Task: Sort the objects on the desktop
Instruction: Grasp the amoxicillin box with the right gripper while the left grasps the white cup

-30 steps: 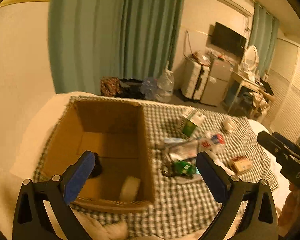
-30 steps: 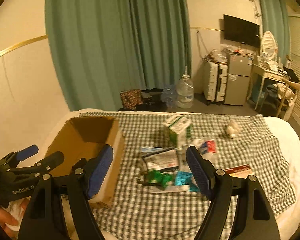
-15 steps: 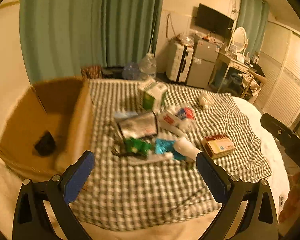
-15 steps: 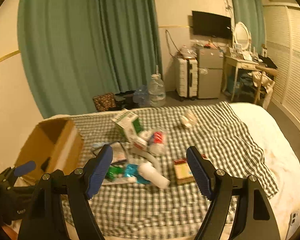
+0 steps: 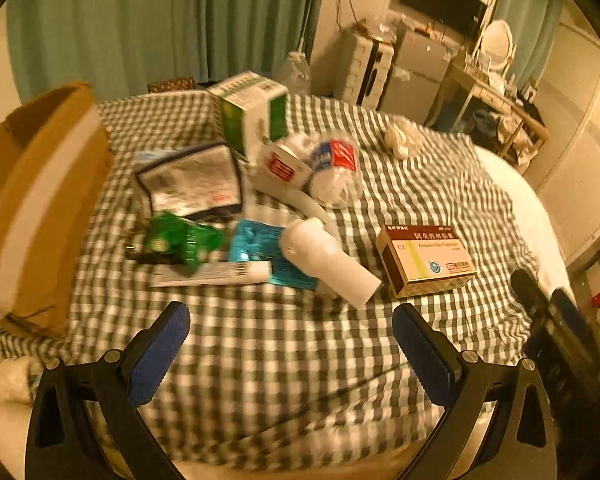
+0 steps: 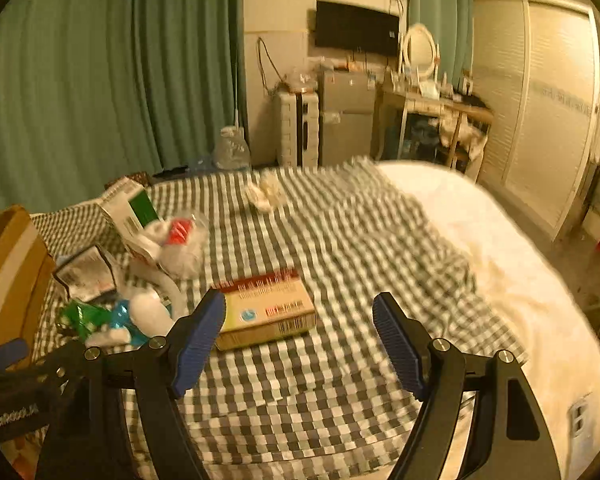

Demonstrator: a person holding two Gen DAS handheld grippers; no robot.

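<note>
Checked cloth [image 6: 340, 240] covers bed; room blurred.

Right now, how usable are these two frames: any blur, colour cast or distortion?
Left wrist view: warm orange cast, fisheye bending, medicine box print readable, green carton smeared. Right wrist view: same cast, checkered cloth motion-blurred.

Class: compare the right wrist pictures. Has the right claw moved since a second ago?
Yes. The right claw has swung right, away from the brown cardboard box, toward the flat maroon-and-cream medicine box.
</note>
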